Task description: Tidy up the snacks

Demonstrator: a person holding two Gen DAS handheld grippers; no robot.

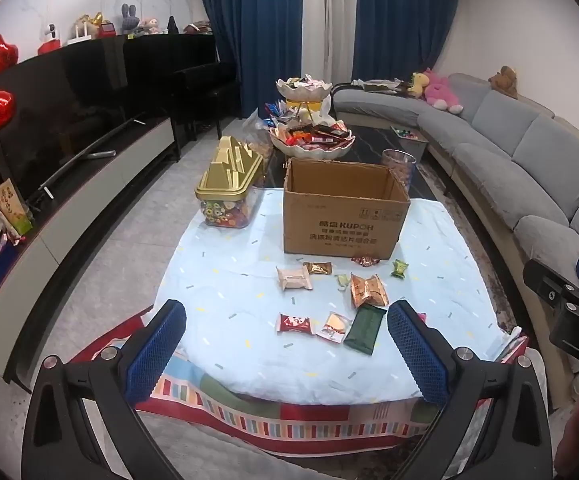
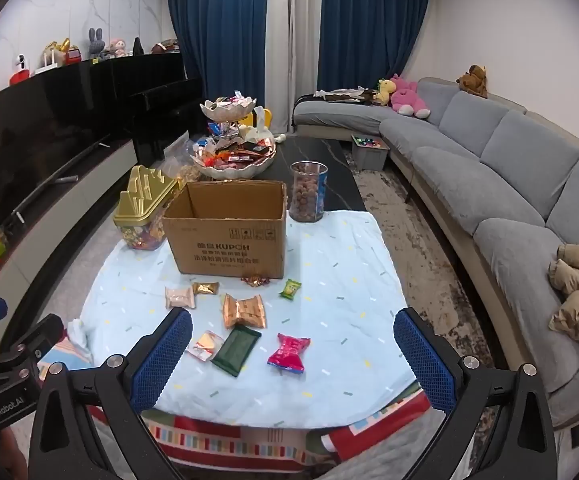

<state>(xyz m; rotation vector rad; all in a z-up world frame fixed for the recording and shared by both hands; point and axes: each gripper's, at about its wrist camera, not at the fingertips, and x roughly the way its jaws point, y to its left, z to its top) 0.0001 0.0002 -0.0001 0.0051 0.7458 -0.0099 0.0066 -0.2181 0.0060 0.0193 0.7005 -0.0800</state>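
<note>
Step in hand: start of the sort, nothing yet lifted. Left gripper (image 1: pixel 285 344) spread wide and empty, poised above the near edge of the pale blue cloth (image 1: pixel 225 280); right gripper (image 2: pixel 292 350) likewise spread wide, nothing between the pads, poised over the same cloth.

Snacks loose on the cloth, all in front of the cardboard box (image 2: pixel 225 236) — box open at the top, its inside apparently empty, though the floor of it is hidden from both views.

Items noted:
- dark green flat packet (image 2: pixel 236 349), near, lying slantwise, touching the small clear-and-red sachet (image 2: pixel 206 345) to its left
- pink twisted-end wrapper (image 2: pixel 288 353), just right of the green packet, apart from it
- copper foil pack (image 2: pixel 244 311), beyond the green packet, crinkled
- pale pink packet (image 2: pixel 179 297) and small gold sweet (image 2: pixel 205 288), left, further off
- green sweet (image 2: pixel 290 289), right, alone
- red-gold wrapper (image 2: pixel 255 280), against the foot of the box
- red packet (image 1: pixel 294 324), near left, seen from the left wrist only

Next move, by judgement: lower one gripper onto a near packet — the pink wrapper suits the right, the red packet the left — close on it, carry to the box. Flat foil packets lie flush on soft cloth; care needed not to pinch the fabric.
</note>
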